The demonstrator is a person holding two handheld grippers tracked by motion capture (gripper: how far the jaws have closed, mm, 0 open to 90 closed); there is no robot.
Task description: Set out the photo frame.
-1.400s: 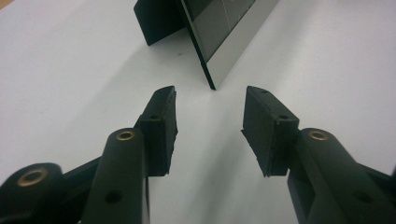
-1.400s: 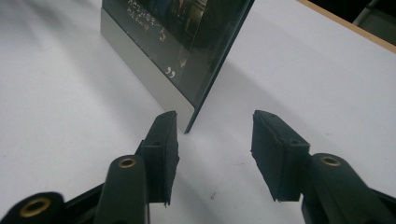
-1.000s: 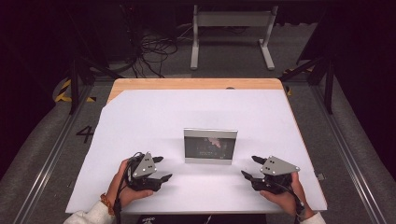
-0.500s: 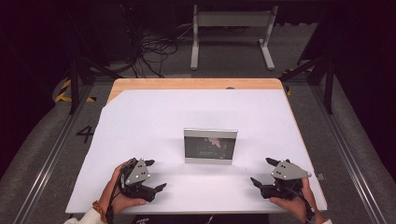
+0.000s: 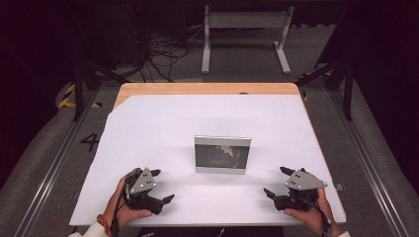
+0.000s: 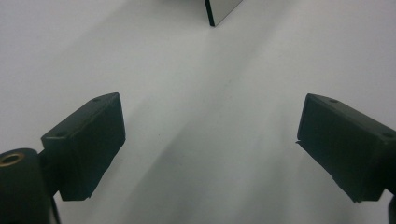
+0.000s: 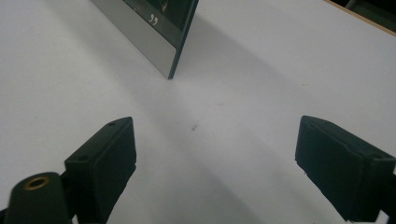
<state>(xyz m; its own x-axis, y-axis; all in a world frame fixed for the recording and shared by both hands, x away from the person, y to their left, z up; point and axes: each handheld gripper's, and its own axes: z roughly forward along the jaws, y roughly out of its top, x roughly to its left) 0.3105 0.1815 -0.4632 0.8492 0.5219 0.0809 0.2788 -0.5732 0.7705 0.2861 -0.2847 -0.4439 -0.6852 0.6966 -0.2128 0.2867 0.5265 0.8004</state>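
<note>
A silver picture frame (image 5: 222, 154) stands upright at the middle of the white table top (image 5: 207, 118), its dark photo facing me. My left gripper (image 5: 163, 185) rests at the near left, apart from the frame, jaws spread with nothing between them. My right gripper (image 5: 275, 181) rests at the near right, equally wide and empty. Both pairs of jaws have just been opening. In the left gripper view the gripper (image 6: 210, 144) points at bare table, with the frame's corner (image 6: 223, 8) at the top. The right gripper view has its gripper (image 7: 215, 163) aimed past the frame's edge (image 7: 154, 28).
A strip of wooden table edge (image 5: 207, 89) shows along the far side. Beyond it on the floor stand a white metal stand (image 5: 244, 29) and a tangle of cables (image 5: 163, 54). Metal rails (image 5: 54, 163) run along both sides of the table.
Both grippers' jaws have spread wider. Both hands have drifted slightly outward and toward the near edge. The frame has not moved.
</note>
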